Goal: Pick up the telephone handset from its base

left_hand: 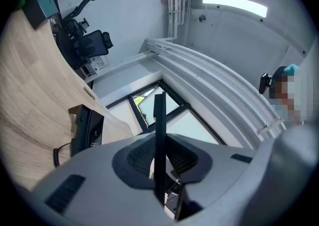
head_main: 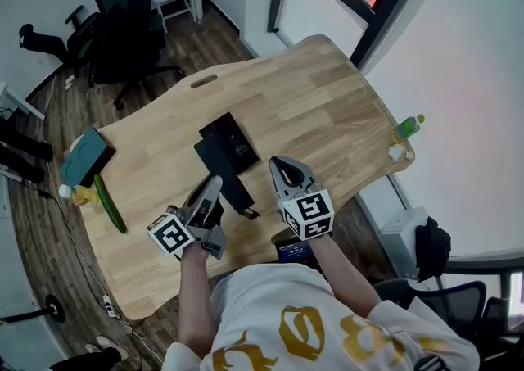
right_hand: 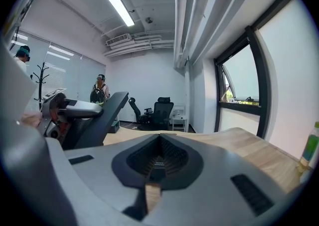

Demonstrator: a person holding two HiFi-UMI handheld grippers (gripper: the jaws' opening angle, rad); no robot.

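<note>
The black telephone base lies in the middle of the wooden table. My left gripper is shut on the black handset, which slants from the base towards the near edge. A coiled cord hangs from its near end. In the left gripper view the handset shows edge-on as a thin dark strip between the jaws, with the base on the table to the left. My right gripper hovers just right of the handset, jaws together and holding nothing. The right gripper view shows the handset tilted upward at its left.
A green cucumber, a teal box and a yellow item sit at the table's left end. A green bottle stands at the right edge. Black office chairs stand beyond the table. People stand far off in the room.
</note>
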